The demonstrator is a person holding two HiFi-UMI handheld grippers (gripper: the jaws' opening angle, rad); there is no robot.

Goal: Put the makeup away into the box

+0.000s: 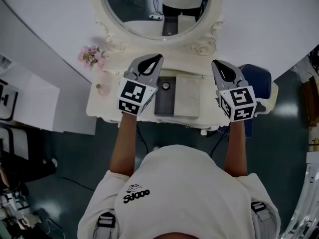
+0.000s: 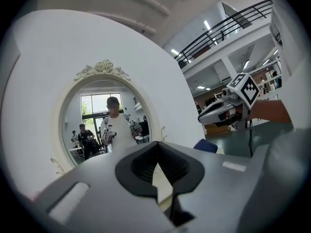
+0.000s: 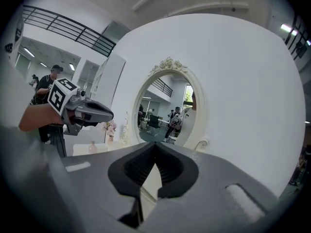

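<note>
One dark box (image 1: 164, 101) lies on the cream vanity table (image 1: 105, 109) below the oval mirror (image 1: 149, 14), a small round piece (image 1: 166, 85) at its far end and a pale panel (image 1: 187, 96) touching its side. The left gripper (image 1: 158, 58) and right gripper (image 1: 215, 62) hover either side, jaws pressed together, empty.

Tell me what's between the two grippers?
In the head view, a dark grey rectangular box and a pale flat panel lie on the cream table between the left gripper and right gripper.
</note>
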